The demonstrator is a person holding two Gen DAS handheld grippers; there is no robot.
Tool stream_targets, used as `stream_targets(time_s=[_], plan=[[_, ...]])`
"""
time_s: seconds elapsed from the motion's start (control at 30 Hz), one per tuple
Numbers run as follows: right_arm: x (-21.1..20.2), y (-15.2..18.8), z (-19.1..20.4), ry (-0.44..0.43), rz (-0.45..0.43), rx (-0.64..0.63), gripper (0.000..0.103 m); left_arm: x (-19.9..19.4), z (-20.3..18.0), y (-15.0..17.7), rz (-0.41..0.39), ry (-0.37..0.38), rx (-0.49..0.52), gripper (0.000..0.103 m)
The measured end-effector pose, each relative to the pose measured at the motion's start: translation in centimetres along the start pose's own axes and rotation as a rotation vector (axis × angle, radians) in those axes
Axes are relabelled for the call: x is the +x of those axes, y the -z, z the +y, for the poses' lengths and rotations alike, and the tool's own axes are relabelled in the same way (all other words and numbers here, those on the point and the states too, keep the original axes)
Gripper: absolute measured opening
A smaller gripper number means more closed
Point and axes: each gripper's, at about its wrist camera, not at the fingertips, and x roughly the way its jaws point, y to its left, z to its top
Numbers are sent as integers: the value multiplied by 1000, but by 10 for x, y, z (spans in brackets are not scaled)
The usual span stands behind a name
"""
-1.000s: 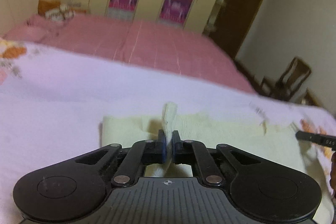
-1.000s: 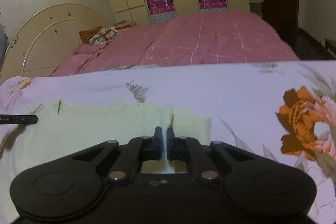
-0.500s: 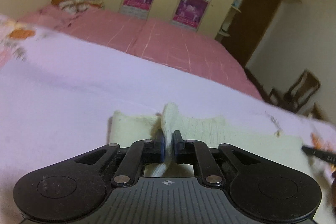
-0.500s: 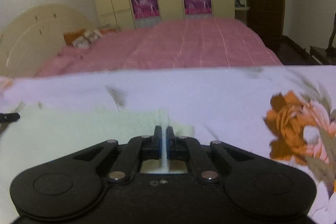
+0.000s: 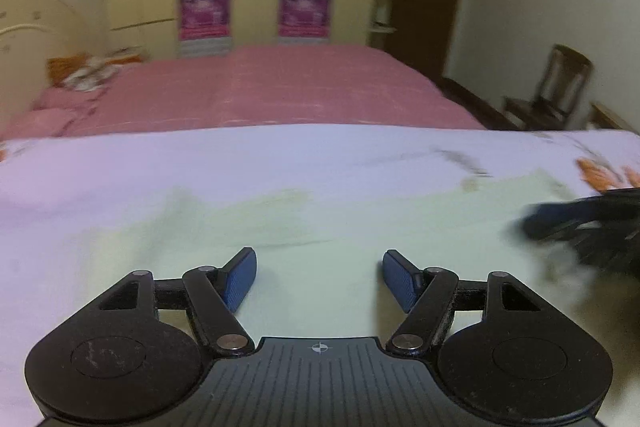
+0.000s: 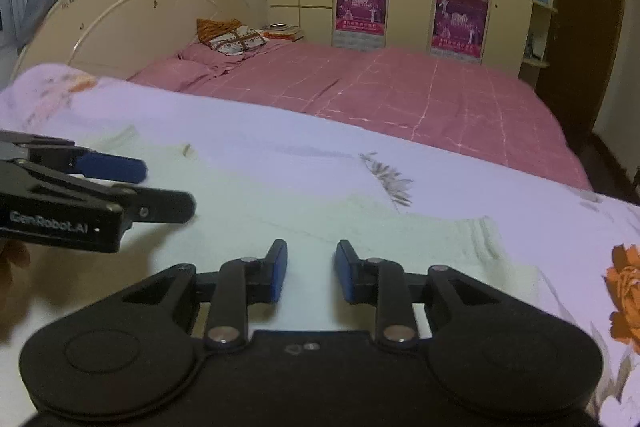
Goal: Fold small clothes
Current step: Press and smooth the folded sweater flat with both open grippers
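Across the lower half of the left wrist view, my left hand-held gripper (image 5: 319, 277) has just been opening; its jaws stand wide with nothing between them, over the pale yellow garment (image 5: 340, 227) lying flat on the floral sheet (image 5: 120, 167). The picture is smeared, so if I drag low here a pad could snag the cloth and pull the fresh fold askew. In the right wrist view, my right hand-held gripper (image 6: 311, 269) at lower centre has also just been parting, only a narrow gap and empty; the garment fills the middle of the frame. The left one sits at mid left, close enough that the two could knock together on the next reach.
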Motion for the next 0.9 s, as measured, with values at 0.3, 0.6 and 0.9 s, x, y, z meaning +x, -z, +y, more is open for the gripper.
stream_targets(time_s=[0.3, 0.6, 0.9], plan=[[-39, 9, -53, 107, -50, 175, 31, -48, 0, 8, -111, -35, 14, 70], [-54, 43, 42, 10, -20, -30, 29, -60, -54, 51, -54, 53, 91, 70], [-74, 62, 0, 191, -39, 83, 28, -82, -13, 60, -50, -4, 64, 70]])
